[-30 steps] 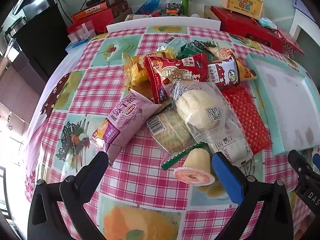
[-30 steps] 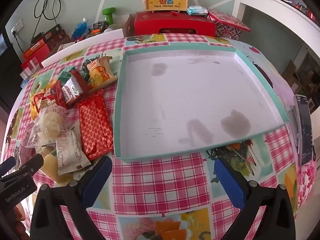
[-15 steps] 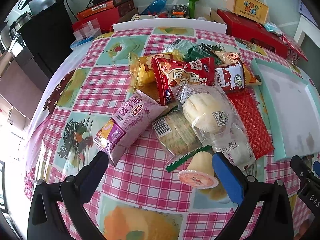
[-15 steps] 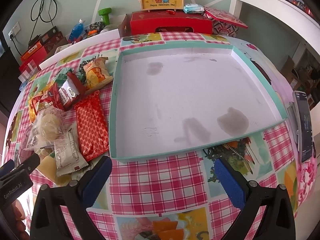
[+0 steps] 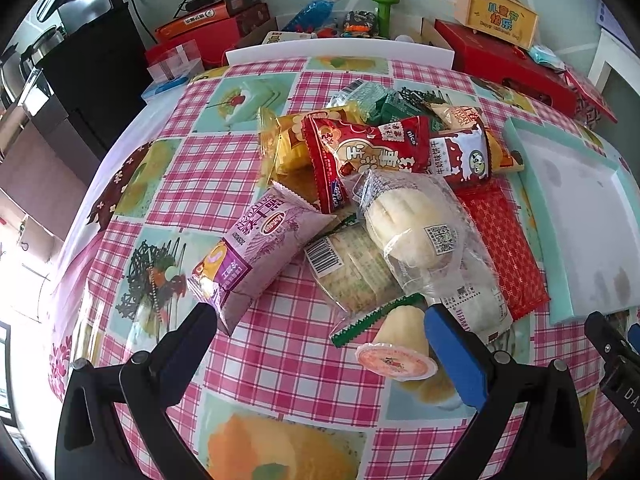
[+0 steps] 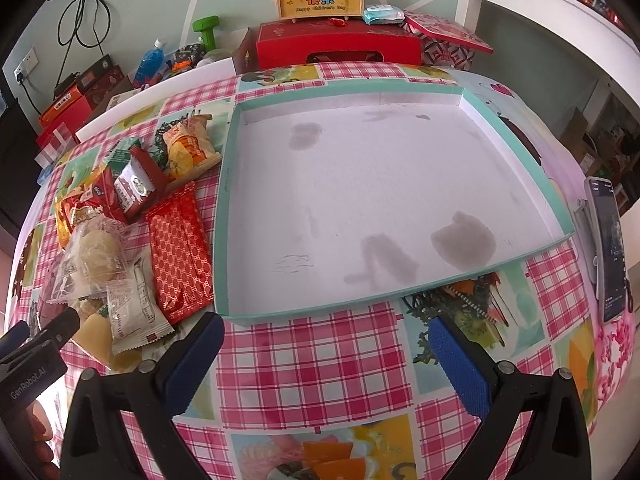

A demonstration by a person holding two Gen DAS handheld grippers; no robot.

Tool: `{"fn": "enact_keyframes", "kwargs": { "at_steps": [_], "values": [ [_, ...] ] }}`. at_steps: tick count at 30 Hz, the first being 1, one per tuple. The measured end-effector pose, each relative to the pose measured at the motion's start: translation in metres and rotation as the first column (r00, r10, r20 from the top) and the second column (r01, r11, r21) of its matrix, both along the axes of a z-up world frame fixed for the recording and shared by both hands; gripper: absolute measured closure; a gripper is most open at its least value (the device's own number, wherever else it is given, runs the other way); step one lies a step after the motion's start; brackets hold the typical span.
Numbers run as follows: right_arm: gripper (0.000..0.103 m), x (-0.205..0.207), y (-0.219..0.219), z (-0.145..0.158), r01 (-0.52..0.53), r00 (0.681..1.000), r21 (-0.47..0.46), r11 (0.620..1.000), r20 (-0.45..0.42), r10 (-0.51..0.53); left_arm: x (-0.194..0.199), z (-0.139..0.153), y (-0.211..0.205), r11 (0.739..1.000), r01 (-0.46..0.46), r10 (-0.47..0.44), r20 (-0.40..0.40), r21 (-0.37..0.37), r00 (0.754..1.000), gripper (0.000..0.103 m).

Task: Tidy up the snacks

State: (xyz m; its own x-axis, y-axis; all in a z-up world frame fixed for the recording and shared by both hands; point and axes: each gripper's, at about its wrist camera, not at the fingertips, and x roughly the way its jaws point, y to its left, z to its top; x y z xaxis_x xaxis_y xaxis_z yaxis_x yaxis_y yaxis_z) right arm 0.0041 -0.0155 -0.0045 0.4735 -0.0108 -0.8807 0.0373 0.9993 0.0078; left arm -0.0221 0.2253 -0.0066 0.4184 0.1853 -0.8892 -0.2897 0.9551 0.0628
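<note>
Both the left gripper [image 5: 320, 334] and right gripper [image 6: 326, 336] gape empty; the crinkly purple snack packet [image 5: 256, 256], light and slippery, wants pinching across its puffed middle.

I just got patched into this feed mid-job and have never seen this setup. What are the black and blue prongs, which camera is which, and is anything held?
The prongs are two hand-held grippers, each with a fisheye camera looking along its fingers. The left wrist view shows the left gripper, open and empty, above a snack pile: a purple packet, a bagged bun, a jelly cup and a red foil pack. The right wrist view shows the right gripper, also open and empty, facing an empty teal-rimmed tray on the checked tablecloth. A phone lies at the right edge.
</note>
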Motion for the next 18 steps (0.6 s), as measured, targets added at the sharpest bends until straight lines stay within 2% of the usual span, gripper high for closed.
{"fn": "enact_keyframes", "kwargs": {
  "at_steps": [18],
  "values": [
    [0.0,0.0007,-0.0012,0.0,-0.001,1.0,0.001,1.0,0.0,0.001,-0.0001,0.0008,-0.001,1.0,0.003,-0.003,0.009,-0.001,1.0,0.0]
  ]
}}
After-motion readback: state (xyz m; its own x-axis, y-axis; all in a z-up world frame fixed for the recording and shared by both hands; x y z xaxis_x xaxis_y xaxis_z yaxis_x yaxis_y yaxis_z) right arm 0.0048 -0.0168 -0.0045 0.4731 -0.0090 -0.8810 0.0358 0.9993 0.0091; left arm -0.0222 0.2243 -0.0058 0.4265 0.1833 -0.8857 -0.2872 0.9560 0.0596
